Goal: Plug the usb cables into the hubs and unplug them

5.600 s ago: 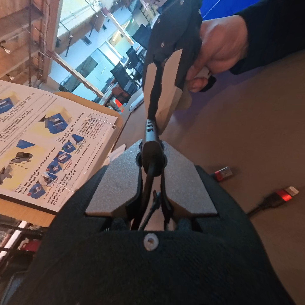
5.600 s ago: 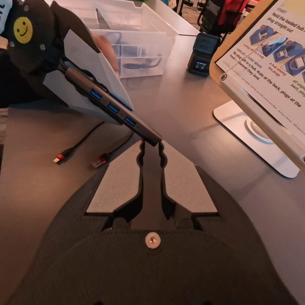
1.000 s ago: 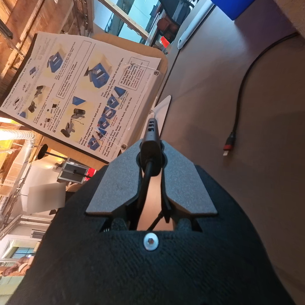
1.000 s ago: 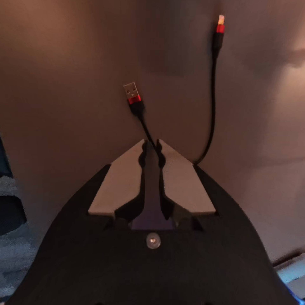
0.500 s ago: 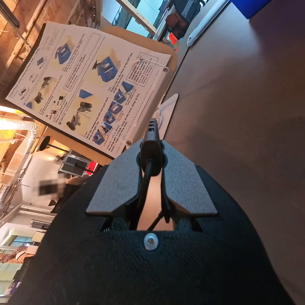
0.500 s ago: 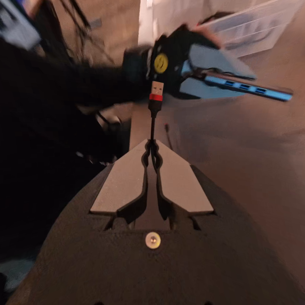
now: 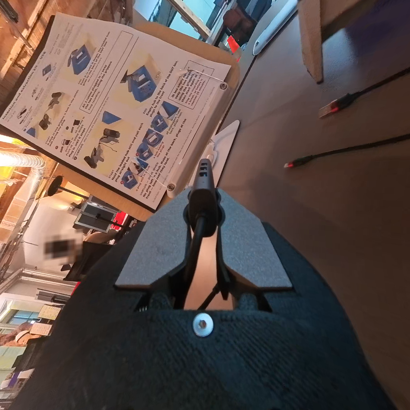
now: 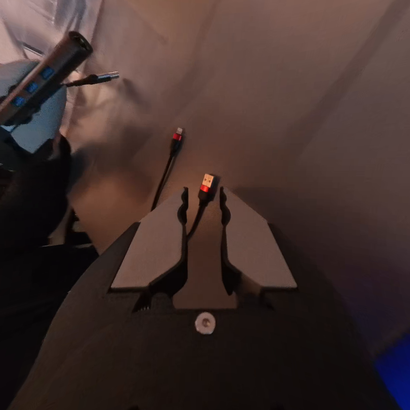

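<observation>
One printed instruction sheet (image 7: 106,106) stands behind the hub (image 7: 203,190).

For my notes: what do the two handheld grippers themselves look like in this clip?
Both look alike: the left gripper and right gripper each have a black, rough-textured body with a silver screw at its centre, and two flat grey wedge-shaped fingers with wavy notched black inner edges near the tips. No sleeve is clearly visible.

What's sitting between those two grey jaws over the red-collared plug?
The right gripper stands open over the USB plug and its black cable, lying on the brown table. Further back, the cable is hidden under the gripper.
</observation>
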`<control>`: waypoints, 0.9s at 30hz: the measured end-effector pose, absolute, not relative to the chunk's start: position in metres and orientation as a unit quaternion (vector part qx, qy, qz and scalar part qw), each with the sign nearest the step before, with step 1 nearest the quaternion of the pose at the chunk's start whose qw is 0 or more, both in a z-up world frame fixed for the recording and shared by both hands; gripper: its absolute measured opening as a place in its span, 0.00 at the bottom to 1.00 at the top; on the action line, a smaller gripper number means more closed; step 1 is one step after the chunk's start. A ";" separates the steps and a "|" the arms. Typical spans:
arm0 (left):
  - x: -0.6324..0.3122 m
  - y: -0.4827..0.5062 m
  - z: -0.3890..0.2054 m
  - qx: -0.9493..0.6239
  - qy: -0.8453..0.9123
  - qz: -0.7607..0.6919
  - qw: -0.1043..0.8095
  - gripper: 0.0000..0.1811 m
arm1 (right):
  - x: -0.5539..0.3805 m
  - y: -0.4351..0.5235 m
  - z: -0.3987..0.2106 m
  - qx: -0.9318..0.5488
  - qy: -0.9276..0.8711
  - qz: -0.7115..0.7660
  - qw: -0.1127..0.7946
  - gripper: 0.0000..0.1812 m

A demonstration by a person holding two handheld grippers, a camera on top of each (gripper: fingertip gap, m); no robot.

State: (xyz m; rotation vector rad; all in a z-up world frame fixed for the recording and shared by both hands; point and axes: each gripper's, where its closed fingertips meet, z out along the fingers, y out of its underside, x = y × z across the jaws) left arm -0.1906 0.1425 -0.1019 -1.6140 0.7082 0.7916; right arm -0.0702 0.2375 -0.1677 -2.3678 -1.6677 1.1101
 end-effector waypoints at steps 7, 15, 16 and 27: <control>-0.190 0.143 -0.102 -0.689 0.303 0.336 0.566 0.08 | -0.077 0.157 -0.153 -0.694 -0.651 0.291 0.103 0.12; -0.202 0.141 -0.105 -0.708 0.275 0.330 0.560 0.08 | -0.098 0.133 -0.198 -0.674 -0.686 0.237 0.137 0.06; -0.201 0.142 -0.106 -0.709 0.276 0.329 0.559 0.08 | -0.092 0.121 -0.198 -0.655 -0.706 0.244 0.114 0.05; -0.196 0.143 -0.108 -0.708 0.292 0.328 0.553 0.08 | 0.041 0.115 -0.181 -0.547 -0.830 0.109 -0.012 0.02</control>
